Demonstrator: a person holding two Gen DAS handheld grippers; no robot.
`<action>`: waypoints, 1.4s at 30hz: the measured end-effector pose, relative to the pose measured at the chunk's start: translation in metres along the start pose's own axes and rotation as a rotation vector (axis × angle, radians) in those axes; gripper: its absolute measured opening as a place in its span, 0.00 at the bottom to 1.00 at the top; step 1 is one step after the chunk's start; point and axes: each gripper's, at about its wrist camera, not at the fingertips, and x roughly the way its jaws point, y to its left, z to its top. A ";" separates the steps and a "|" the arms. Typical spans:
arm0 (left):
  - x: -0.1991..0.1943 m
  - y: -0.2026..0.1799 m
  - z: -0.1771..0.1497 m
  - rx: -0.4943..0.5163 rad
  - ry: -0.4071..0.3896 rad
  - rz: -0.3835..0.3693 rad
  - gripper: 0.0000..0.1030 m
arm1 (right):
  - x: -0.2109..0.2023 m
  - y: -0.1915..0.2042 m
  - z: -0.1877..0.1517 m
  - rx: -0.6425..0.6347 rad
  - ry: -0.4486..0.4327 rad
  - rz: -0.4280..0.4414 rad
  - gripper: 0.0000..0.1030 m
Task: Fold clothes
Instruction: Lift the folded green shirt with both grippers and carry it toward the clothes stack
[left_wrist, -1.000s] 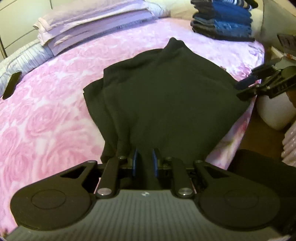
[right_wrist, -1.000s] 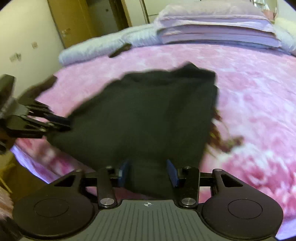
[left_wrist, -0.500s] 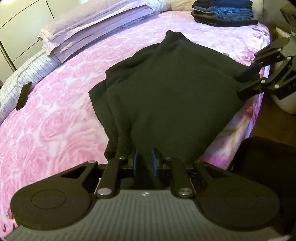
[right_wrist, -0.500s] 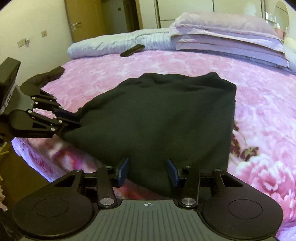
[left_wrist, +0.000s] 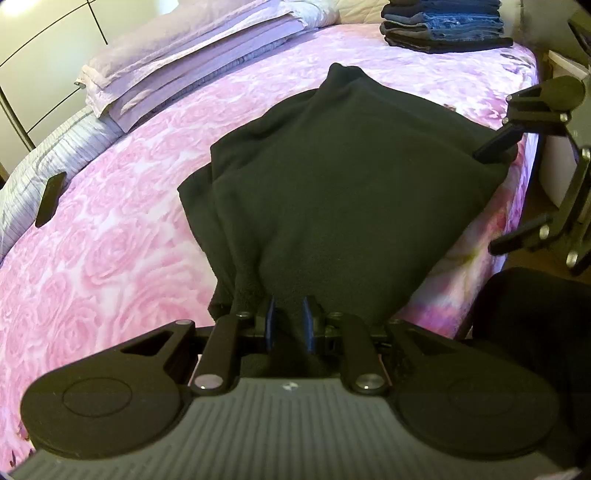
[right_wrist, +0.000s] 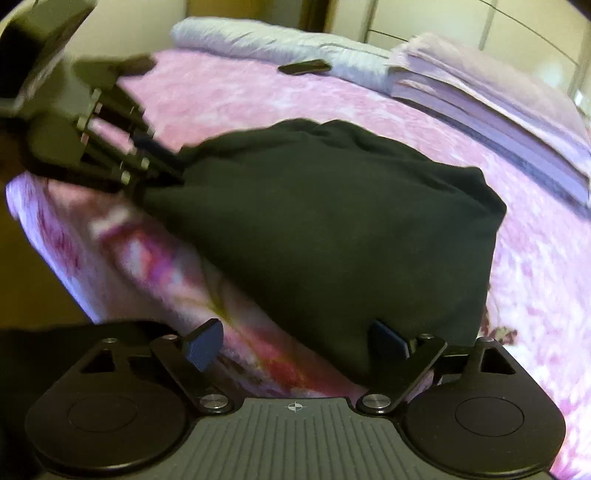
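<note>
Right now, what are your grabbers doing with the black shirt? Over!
Left gripper pinching the black garment's near edge. Right gripper opening, letting go. Nothing in the way.

2 close wrist views, shared black garment (left_wrist: 351, 192)

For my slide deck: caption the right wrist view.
Right gripper opening off the folded black garment on the pink bedspread; left gripper grips its far corner.

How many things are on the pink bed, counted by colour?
Black: 2, the black garment and a small flat black thing near the striped bedding.
Blue: 1 stack of jeans.
Lilac: 1 pile of folded sheets.
Pale striped: 1 blanket.
Total: 5
</note>
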 end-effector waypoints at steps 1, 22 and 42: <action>-0.002 0.000 -0.001 0.011 -0.010 0.004 0.17 | -0.005 -0.006 0.000 0.045 -0.020 0.021 0.87; 0.014 -0.096 -0.016 0.622 -0.201 0.199 0.66 | 0.039 0.057 -0.022 -0.664 -0.056 -0.348 0.62; 0.027 -0.073 0.010 0.646 -0.017 0.158 0.13 | 0.050 0.017 -0.018 -0.690 -0.090 -0.342 0.22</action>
